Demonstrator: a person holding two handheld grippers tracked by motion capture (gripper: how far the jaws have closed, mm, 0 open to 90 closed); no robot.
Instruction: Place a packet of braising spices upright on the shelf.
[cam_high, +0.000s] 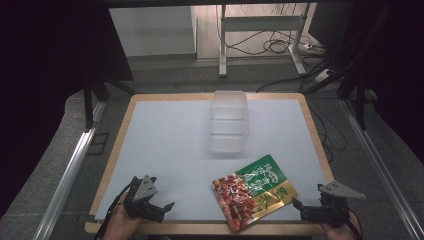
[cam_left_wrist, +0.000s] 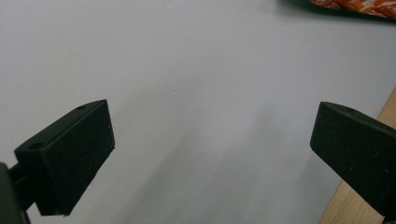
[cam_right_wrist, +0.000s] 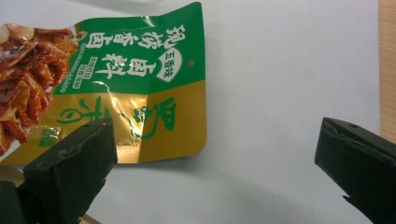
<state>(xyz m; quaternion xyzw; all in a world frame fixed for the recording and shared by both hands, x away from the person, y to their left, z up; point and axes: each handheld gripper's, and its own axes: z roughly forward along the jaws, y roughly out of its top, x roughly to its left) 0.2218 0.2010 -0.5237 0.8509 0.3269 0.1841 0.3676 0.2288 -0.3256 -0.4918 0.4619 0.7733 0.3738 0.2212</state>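
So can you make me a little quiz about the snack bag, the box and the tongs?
1. True or false: the snack packet lies flat on the white mat.
2. Which tongs are nearer the packet? A: left tongs. B: right tongs.
3. Fill in: the clear plastic box sits toward the ___ side of the mat, away from the person.

Key: 1 true. 2 B. 3 far. Both tongs are open and hold nothing.
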